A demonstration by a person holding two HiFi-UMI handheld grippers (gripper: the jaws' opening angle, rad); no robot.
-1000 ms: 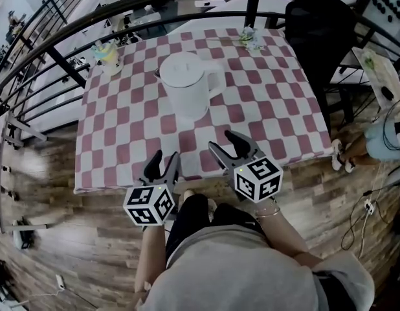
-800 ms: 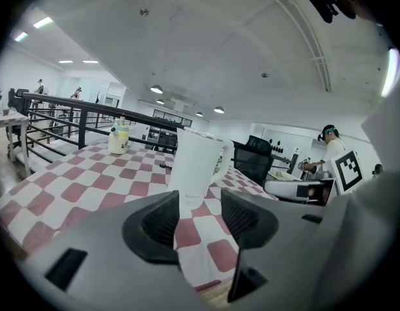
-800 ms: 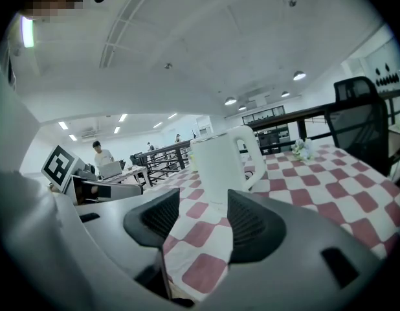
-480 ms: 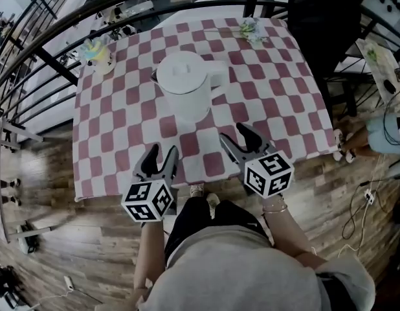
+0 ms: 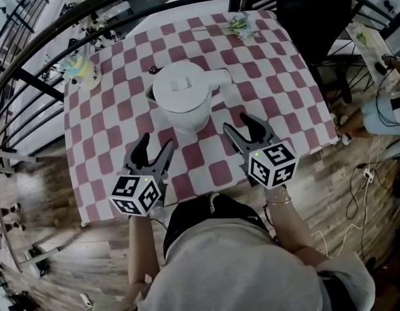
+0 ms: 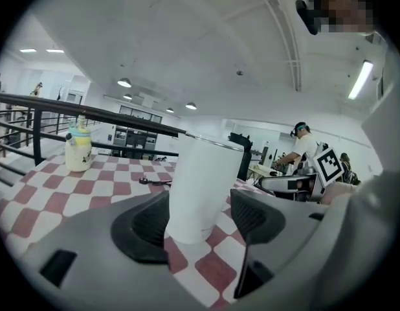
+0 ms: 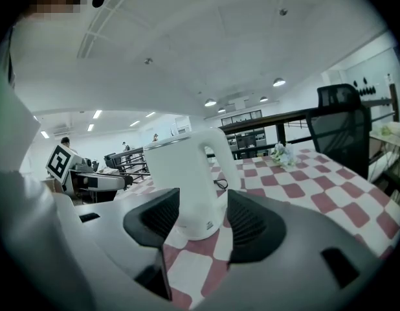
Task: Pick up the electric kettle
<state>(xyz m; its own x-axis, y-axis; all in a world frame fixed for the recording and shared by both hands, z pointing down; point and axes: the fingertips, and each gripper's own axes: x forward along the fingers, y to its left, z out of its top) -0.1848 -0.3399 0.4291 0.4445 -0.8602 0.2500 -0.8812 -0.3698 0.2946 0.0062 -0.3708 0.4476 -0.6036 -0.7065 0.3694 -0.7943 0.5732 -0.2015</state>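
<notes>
A white electric kettle [image 5: 182, 96] stands upright in the middle of the red-and-white checked table [image 5: 284, 89], its handle [image 5: 216, 78] turned to the right. My left gripper [image 5: 156, 144] hovers over the table's near edge, a little short of the kettle's near left side; its jaws are opening and hold nothing. My right gripper [image 5: 239, 125] stands open near the kettle's near right side, also apart from it. In the left gripper view the kettle [image 6: 200, 186] shows ahead beyond the left gripper [image 6: 197, 222]. The right gripper view shows the kettle [image 7: 187, 173] beyond the right gripper [image 7: 197, 222].
A yellow-and-white bottle [image 5: 80, 70] sits at the table's far left corner, a small flower bunch [image 5: 239, 24] at the far right. A dark cable piece [image 5: 151, 70] lies behind the kettle. A black railing [image 5: 32, 83] curves round the table; a black chair [image 5: 310, 5] stands far right.
Both grippers have moved forward over the table edge towards the kettle. The left gripper's jaws have spread wider.
</notes>
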